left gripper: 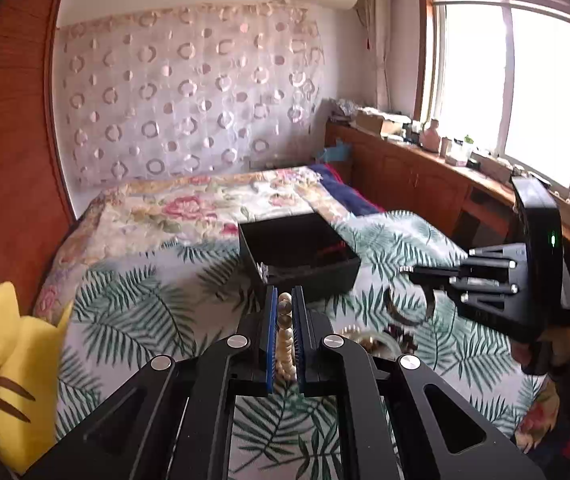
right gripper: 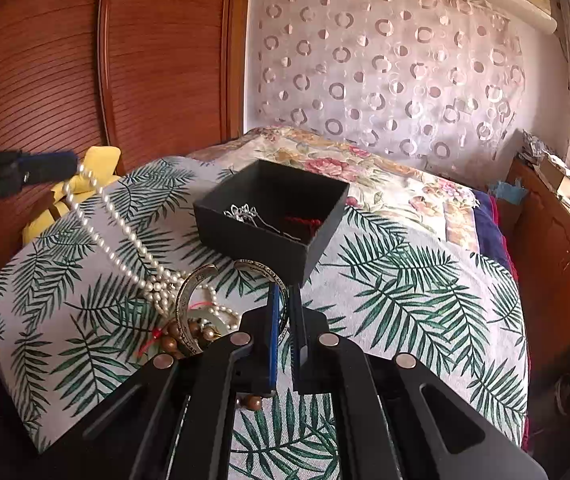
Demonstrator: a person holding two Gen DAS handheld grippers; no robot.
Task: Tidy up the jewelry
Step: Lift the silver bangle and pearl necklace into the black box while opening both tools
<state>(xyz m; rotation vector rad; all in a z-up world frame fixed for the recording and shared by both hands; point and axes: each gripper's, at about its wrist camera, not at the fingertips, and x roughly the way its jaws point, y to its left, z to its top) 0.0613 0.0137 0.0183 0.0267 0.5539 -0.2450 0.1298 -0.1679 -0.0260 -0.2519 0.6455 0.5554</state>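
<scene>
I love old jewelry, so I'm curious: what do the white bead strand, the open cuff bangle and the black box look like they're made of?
White bead strand: pearl or imitation pearl, judging by its small glossy cream beads. Cuff bangle: metal, probably silver-toned with some tarnish, judging by its dull grey shine and stamped lettering. Black box: likely matte cardboard, with thin, flat, unshiny walls.

Count: 1 black box, 1 pearl necklace, 1 silver cuff bangle, 2 grippers, maybe 5 brown beads, partly hidden.
</scene>
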